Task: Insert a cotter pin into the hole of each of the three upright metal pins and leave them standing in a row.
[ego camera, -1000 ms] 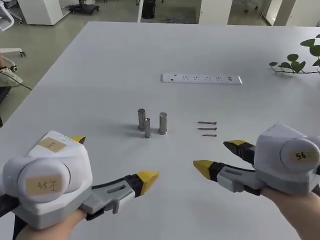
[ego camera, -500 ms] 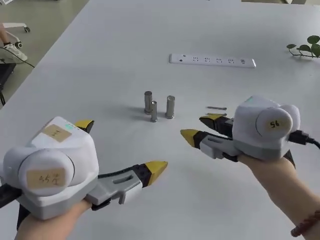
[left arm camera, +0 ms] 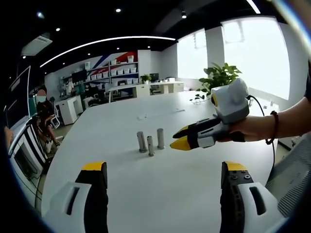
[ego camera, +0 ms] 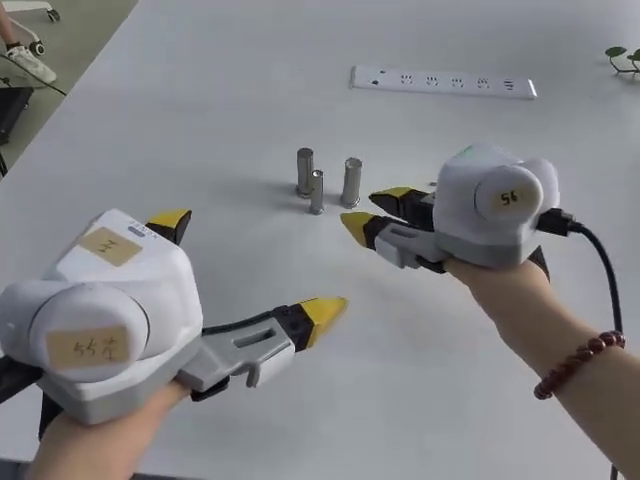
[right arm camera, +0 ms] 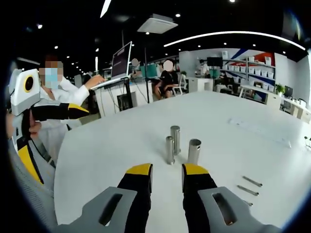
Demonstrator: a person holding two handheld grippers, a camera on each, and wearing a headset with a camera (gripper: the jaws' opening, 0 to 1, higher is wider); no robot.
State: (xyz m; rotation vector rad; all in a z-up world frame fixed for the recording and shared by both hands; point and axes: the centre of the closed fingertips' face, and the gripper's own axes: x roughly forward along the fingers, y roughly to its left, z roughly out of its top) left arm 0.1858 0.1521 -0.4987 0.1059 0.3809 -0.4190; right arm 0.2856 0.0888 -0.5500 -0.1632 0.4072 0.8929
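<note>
Looking at three metal pins (ego camera: 316, 190) standing upright in a tight bunch mid-surface (ego camera: 200, 120), more of a triangle than a row, just ahead of the right tool (ego camera: 376, 208). Probably solid steel: heavy for the size, stiff and smooth-sided, so a bit slippery and easy to topple if bumped up high. Best gripped low to mid on the barrel, clear of the cross hole.

Cotter pins (right arm camera: 252, 181) lying flat on the surface off to the right of the right tool's jaws, apart from the uprights. Thin light wire by the look of it, springy, prone to skating away or flicking out of a pinch. Best picked up near the looped end, legs free for threading.

Right tool empty, jaws set to a narrow gap, not quite touching. Left tool (ego camera: 246, 263) empty too, jaws spread wide, held near the person and well apart from the uprights.

Hard bits: can't make out the holes in the uprights in any view, too small. No telling the looped end from the leg end on the cotter pins either. Head view: right tool's body covering the patch of surface right of the uprights, presumably the cotter pins' spot. Right gripper view: nearest cotter pin seemingly tucked partly behind the jaw.
</note>
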